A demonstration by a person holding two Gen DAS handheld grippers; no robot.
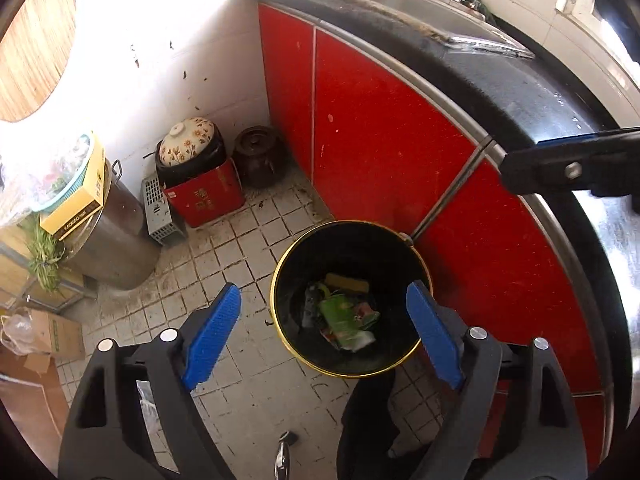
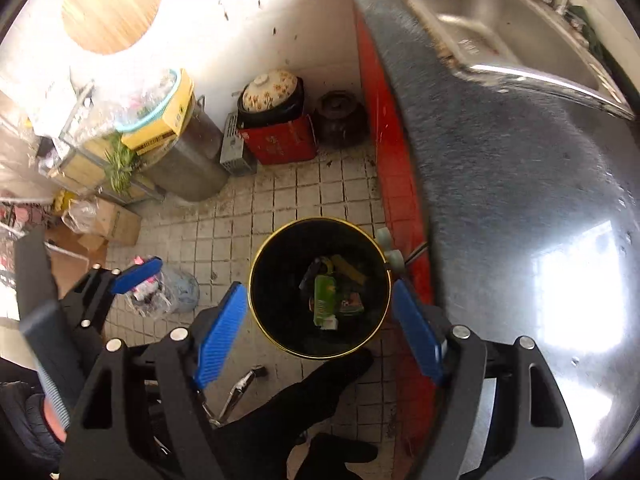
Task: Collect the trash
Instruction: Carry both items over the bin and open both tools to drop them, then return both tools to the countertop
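Both two-finger grippers hung over a round black waste bin with a gold rim (image 1: 280, 280) that stood on the grimy white-tiled floor (image 1: 224, 264) just beside the red cabinet doors (image 1: 384, 128) of a kitchen counter. The left gripper (image 1: 324, 330) had its blue ribbed pads (image 1: 212, 332) spread wide with nothing between them, released above the bin's mouth. The right gripper (image 2: 318, 322) likewise stood parted and empty, its pads to either side of the bin's rim as seen from its own camera.

The trash lay at the bottom of the bin: a green printed wrapper (image 1: 340, 316), a flat yellow piece (image 1: 346, 282) towards the cabinet side, and dark and white scraps around them. The print on the wrapper was too small to read.

In the far corner of the floor, against the white wall, stood a red box with pale characters on its side (image 1: 204, 200), too blurred to make out, carrying a black pot with a floral ceramic lid (image 1: 186, 142). A dark brown lidded jar (image 1: 258, 156) sat just beside it, at the foot of the cabinet. A tall steel stockpot (image 1: 116, 232) near the left wall bore a yellow carton (image 1: 78, 200) with dark lettering that could not be read with certainty. A steel sink (image 2: 500, 28) was set into the dark counter top (image 1: 500, 76).
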